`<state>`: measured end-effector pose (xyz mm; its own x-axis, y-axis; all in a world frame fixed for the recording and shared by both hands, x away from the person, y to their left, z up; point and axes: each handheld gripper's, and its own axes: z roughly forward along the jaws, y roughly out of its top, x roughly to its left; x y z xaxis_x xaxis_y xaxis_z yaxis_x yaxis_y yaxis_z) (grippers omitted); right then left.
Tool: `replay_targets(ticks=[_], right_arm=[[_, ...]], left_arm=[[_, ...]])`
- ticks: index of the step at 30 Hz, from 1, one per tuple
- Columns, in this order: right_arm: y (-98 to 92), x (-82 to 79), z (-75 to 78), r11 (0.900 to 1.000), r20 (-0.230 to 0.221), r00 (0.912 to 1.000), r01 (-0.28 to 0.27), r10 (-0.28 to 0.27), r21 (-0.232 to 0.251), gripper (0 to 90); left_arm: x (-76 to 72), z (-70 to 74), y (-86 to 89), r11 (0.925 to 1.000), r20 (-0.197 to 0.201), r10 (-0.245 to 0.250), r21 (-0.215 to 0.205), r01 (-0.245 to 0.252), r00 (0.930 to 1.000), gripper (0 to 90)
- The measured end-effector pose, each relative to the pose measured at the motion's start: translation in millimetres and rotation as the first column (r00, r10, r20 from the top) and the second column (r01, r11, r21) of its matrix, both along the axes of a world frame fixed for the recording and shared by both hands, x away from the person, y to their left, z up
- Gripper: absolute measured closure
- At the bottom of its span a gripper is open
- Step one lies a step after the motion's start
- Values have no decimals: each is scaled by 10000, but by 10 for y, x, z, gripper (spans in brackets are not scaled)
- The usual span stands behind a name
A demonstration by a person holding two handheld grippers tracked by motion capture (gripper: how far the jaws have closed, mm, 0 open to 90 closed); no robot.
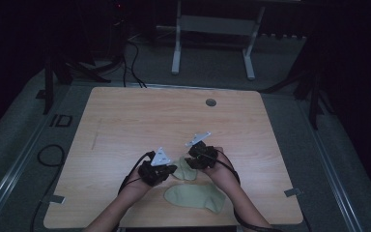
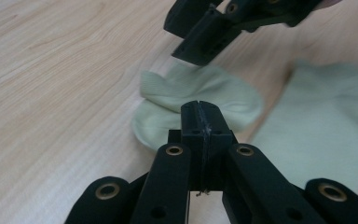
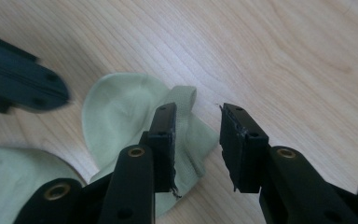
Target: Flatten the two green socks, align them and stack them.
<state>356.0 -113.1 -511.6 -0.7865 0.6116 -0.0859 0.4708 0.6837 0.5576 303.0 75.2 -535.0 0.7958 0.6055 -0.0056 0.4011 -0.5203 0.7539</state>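
Two pale green socks lie on the wooden table [image 1: 140, 121]. The smaller, folded sock [image 1: 185, 170] [image 2: 168, 88] [image 3: 116, 112] sits between my two grippers. The larger sock [image 1: 198, 197] [image 2: 326, 121] [image 3: 9, 182] lies flat nearer the front edge. My left gripper [image 1: 173, 170] [image 2: 199, 109] is shut with nothing between its jaws, its tips just short of the folded sock. My right gripper [image 1: 192, 164] [image 3: 198, 114] stands open above the folded sock's cuff edge, gripping nothing. In the left gripper view the right gripper [image 2: 214, 32] hangs over the sock's far side.
A round cable hole [image 1: 210, 102] sits near the table's far edge. Bare wood stretches to the left and beyond the socks. Past the table a white desk frame [image 1: 212, 43] stands on the dark floor, and cables [image 1: 50, 154] lie at the left.
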Motion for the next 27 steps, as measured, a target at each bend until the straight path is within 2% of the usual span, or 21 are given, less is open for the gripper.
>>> replay_targets(ticks=[2,4,8,9,11,13,16,18,20,23,27], right_arm=[[5,31,-47,10000,-134,9999,77,-78,-53,658],[10,51,-97,10000,-353,9993,79,-81,-58,658],[20,66,-214,9995,-508,9987,39,-56,-327,659],[17,69,-234,9996,-618,9981,-7,-11,-293,659],[14,67,-258,9996,-679,9977,-53,34,-273,674],[3,62,-278,9996,-751,9971,-142,122,-264,746],[45,44,-277,9986,-823,9961,-335,301,-402,841],[87,25,-257,9962,-700,9969,-422,369,-762,860],[101,-5,-228,9954,-534,9980,-373,326,-879,863],[20,-32,-154,9977,-321,9991,-306,287,-598,863],[-215,-15,-41,9994,-156,9998,155,-159,-307,862]], left_arm=[[100,-61,-42,9996,-202,7,286,-1,9998,894],[142,-116,-78,9973,-259,-62,731,81,9996,894],[193,-237,-137,9913,-491,-91,1307,155,9988,894],[196,-249,-139,9935,-509,-23,1131,80,9987,894],[190,-251,-138,9929,-455,-54,1181,108,9989,894],[181,-266,-131,9945,-382,-30,1040,70,9993,895],[191,-275,-107,9964,-502,-16,841,58,9987,895],[174,-279,-116,9960,-362,31,898,2,9993,895],[162,-278,-128,9948,-233,16,1018,8,9997,895],[175,-275,-120,9952,-339,-3,973,36,9994,895],[174,-277,-117,9953,-319,-15,963,46,9995,896]])
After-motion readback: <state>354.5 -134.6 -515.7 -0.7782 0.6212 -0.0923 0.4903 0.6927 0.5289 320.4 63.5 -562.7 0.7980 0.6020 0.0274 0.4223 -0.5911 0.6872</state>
